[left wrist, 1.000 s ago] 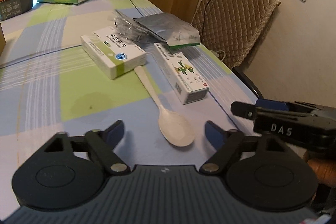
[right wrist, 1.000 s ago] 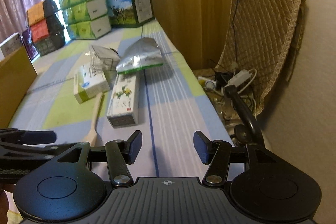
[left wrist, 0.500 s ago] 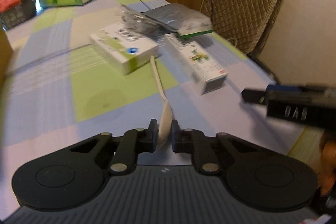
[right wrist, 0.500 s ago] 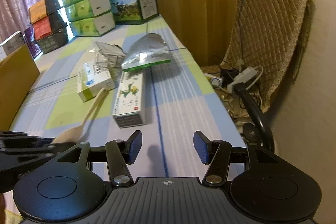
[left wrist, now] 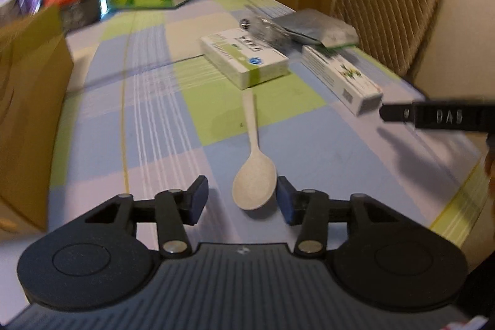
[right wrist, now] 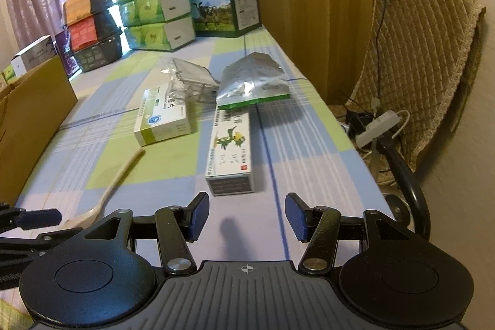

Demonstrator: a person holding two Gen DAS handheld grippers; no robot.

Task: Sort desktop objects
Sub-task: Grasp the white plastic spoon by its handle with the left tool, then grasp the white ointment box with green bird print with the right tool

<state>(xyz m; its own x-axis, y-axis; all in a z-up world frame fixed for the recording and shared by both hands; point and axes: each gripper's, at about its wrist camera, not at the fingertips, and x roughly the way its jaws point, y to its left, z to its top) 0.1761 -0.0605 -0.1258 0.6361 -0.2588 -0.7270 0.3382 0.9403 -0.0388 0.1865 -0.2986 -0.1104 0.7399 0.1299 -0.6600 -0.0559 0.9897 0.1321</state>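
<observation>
- Spoon (left wrist: pixel 254 175) lies flat on the checked surface (left wrist: pixel 148 126), bowl toward the left hand-held gripper (left wrist: pixel 239 200), whose fingers now stand wide to either side of it.
- Half a second ago those fingers were pinched on the bowl; they have let go, so the grasp seems to have failed or been abandoned and needs a fresh try.
- Right hand-held gripper (right wrist: pixel 246 217) hangs wide and empty, just short of the long box (right wrist: pixel 230 150).
- Cardboard box (left wrist: pixel 31 101) at the left looks a likely destination.
</observation>
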